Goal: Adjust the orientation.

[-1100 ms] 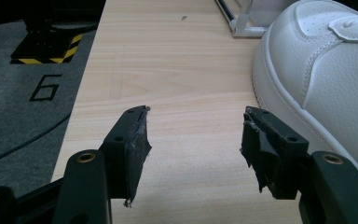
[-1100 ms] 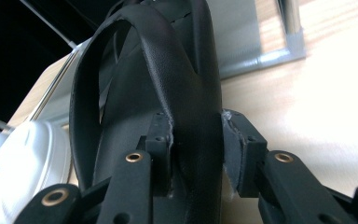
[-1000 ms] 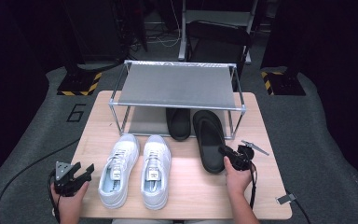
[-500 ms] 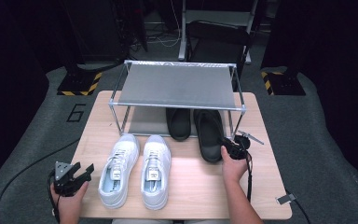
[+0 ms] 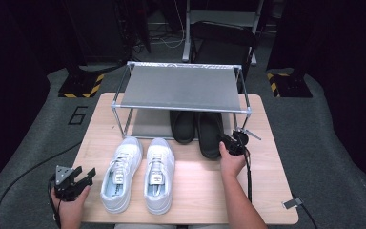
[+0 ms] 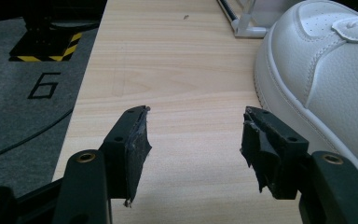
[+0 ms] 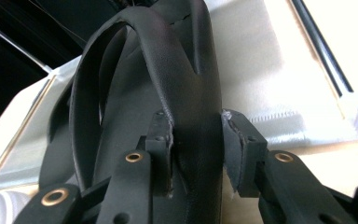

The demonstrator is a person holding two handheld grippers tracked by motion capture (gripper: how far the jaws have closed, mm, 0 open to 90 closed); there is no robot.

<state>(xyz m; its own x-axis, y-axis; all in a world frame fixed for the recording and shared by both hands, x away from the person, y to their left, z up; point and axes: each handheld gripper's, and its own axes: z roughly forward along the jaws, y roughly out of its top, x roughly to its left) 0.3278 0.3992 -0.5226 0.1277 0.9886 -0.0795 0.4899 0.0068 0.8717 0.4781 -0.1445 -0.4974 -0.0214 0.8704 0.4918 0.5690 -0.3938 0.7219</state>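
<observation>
The right hand-held gripper [image 7: 196, 154] is clamping its worn, rubbery pads on the edge of a matte black slide sandal with a broad arched strap [image 7: 168, 84], which is lying partly under the lower tier of the silver metal shoe rack [image 5: 181, 88], beside its twin [image 5: 183, 126]. The left hand-held gripper [image 6: 193, 140] is hovering open over the pale woodgrain tabletop [image 6: 177, 60], next to a white pebbled-leather sneaker [image 6: 326, 70].
</observation>
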